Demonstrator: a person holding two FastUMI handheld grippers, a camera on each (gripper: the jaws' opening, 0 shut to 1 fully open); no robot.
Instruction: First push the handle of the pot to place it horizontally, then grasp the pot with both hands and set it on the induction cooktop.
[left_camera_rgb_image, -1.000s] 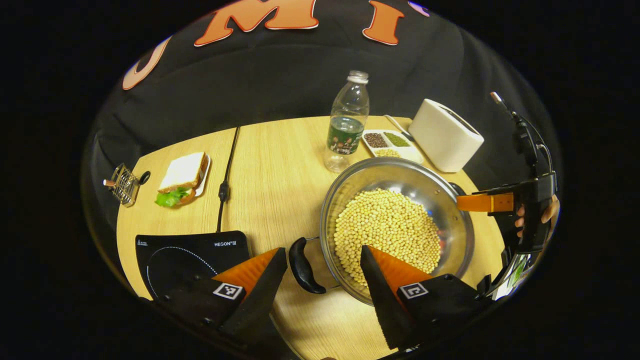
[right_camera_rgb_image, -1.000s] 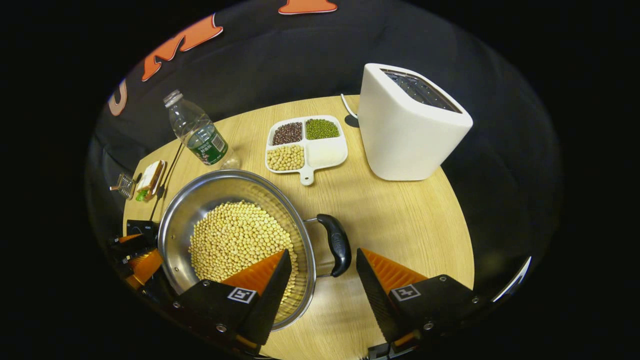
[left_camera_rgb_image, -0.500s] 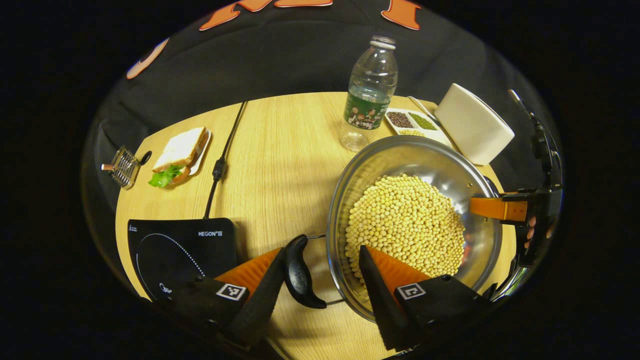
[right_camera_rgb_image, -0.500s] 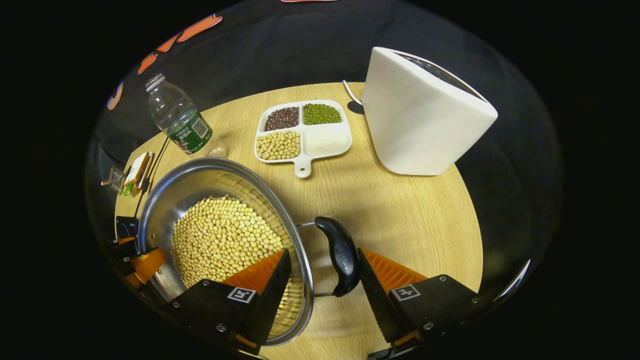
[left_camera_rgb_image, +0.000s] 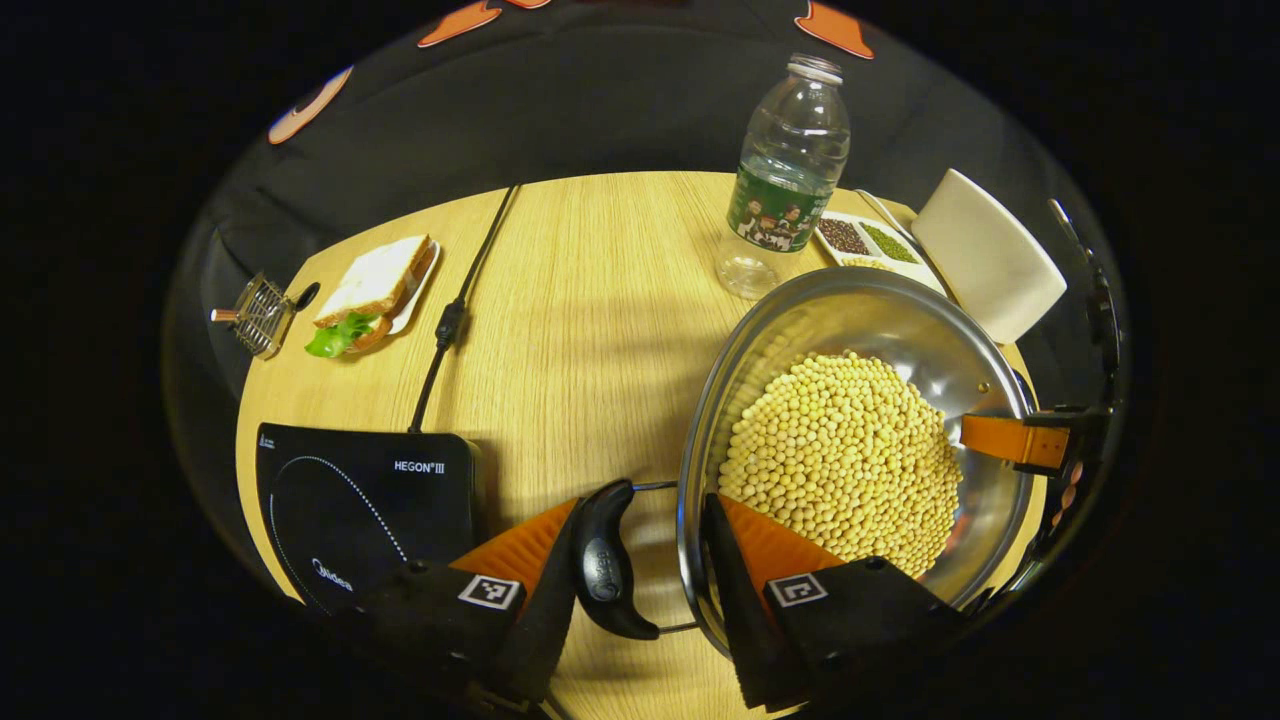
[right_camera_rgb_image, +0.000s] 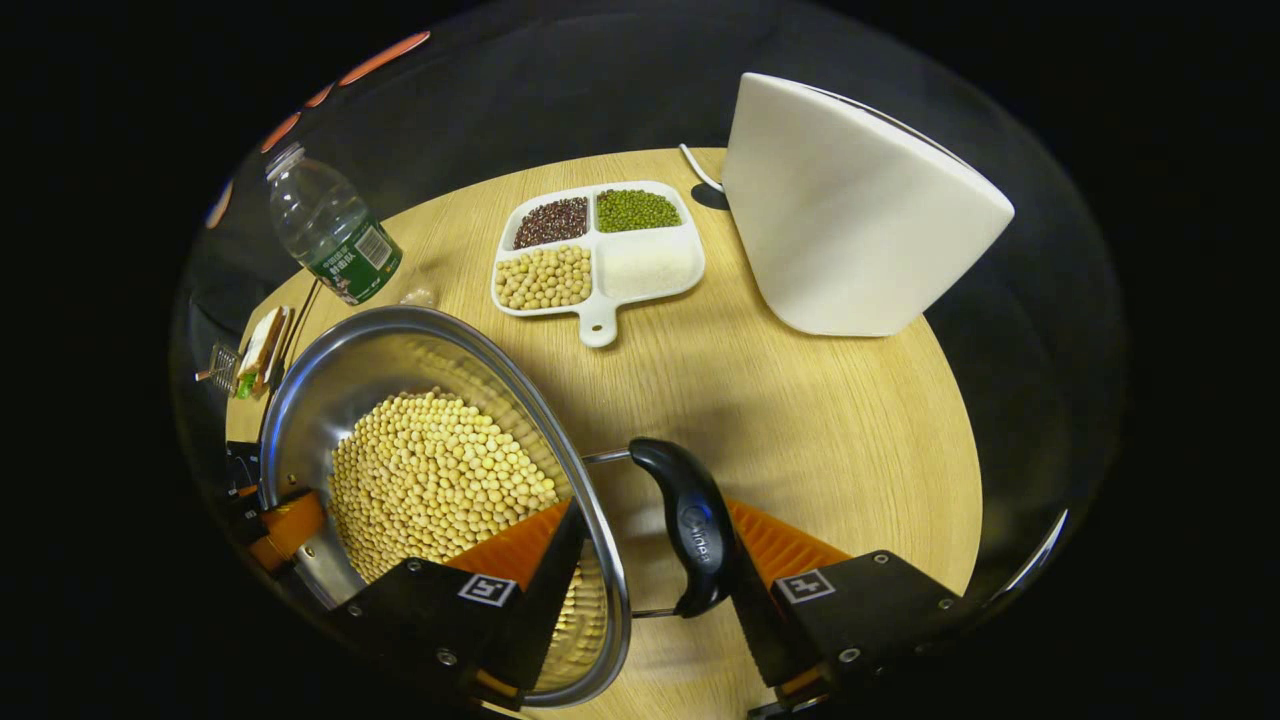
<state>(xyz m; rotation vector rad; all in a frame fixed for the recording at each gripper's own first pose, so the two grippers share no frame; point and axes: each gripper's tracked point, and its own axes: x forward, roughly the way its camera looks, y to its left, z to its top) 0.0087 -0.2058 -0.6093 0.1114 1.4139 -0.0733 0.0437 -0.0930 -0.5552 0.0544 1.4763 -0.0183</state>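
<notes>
While the pot (left_camera_rgb_image: 850, 440) sits on the table (left_camera_rgb_image: 580, 330), each handle is straddled by a gripper's parted fingers.

I see a polished, mirror-bright steel pot (left_camera_rgb_image: 930, 330) with glossy black plastic handles (left_camera_rgb_image: 603, 572). The desk (left_camera_rgb_image: 590, 330) looks like pale matt wood grain. The induction cooktop (left_camera_rgb_image: 350, 500) has smooth dark glass; the water bottle (left_camera_rgb_image: 785, 175) is clear plastic.

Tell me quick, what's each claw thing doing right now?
Left gripper: open, fingers straddling the pot's near handle and rim, not clamped.
Right gripper: open, fingers either side of the other handle and rim, not clamped.
</notes>
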